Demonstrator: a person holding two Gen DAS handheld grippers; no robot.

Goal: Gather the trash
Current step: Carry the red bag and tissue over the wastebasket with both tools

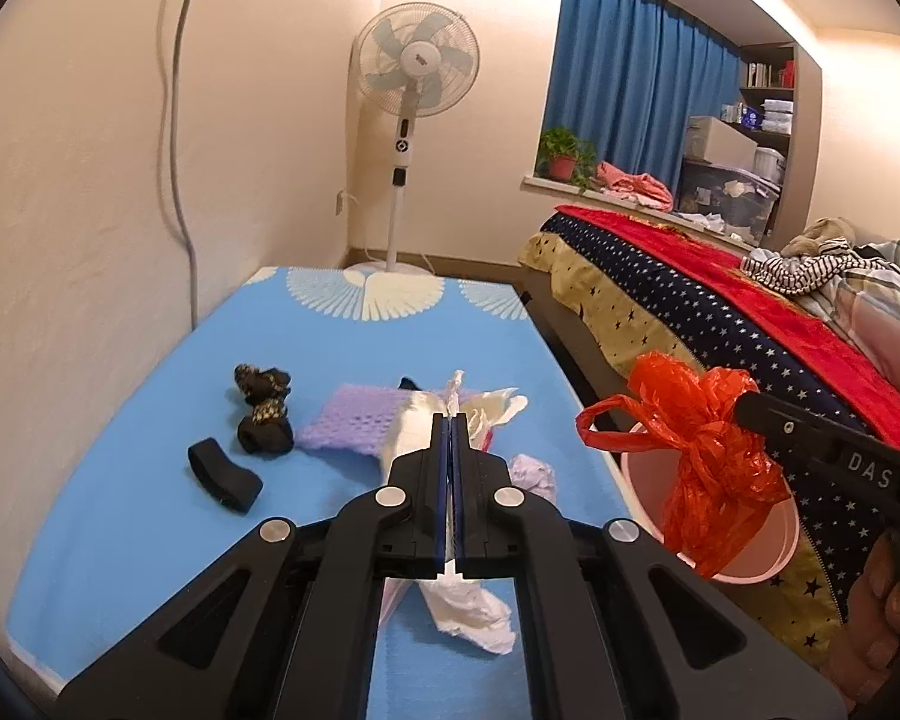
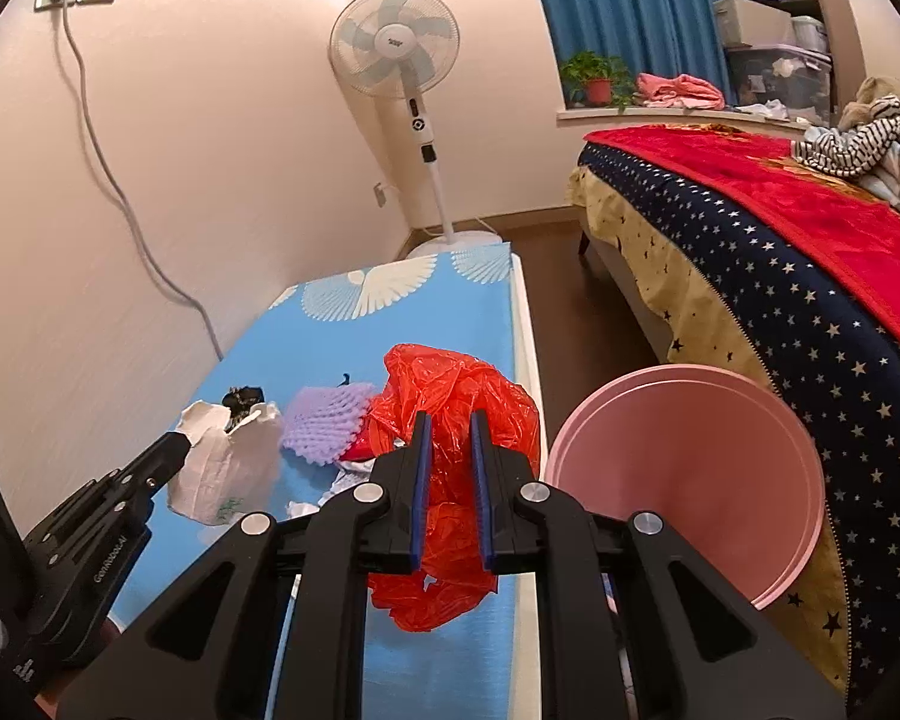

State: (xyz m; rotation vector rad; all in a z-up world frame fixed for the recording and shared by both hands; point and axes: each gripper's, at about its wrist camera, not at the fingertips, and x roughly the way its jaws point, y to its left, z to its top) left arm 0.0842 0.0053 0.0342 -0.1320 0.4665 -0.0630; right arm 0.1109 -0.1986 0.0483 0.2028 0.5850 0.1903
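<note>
My left gripper (image 1: 450,420) is shut on a white plastic bag (image 1: 471,600) and holds it above the blue table (image 1: 150,528); the bag also shows in the right wrist view (image 2: 228,462). My right gripper (image 2: 450,420) is shut on a crumpled red plastic bag (image 2: 450,384), which hangs beside the pink bin (image 2: 690,468). In the left wrist view the red bag (image 1: 708,468) hangs over the pink bin (image 1: 774,558). A crumpled white tissue (image 1: 534,474) lies on the table.
On the table lie a purple foam net (image 1: 354,420), dark balled socks (image 1: 264,414) and a black band (image 1: 225,474). A bed with a starred blanket (image 2: 780,276) stands right of the bin. A standing fan (image 2: 402,60) is beyond the table.
</note>
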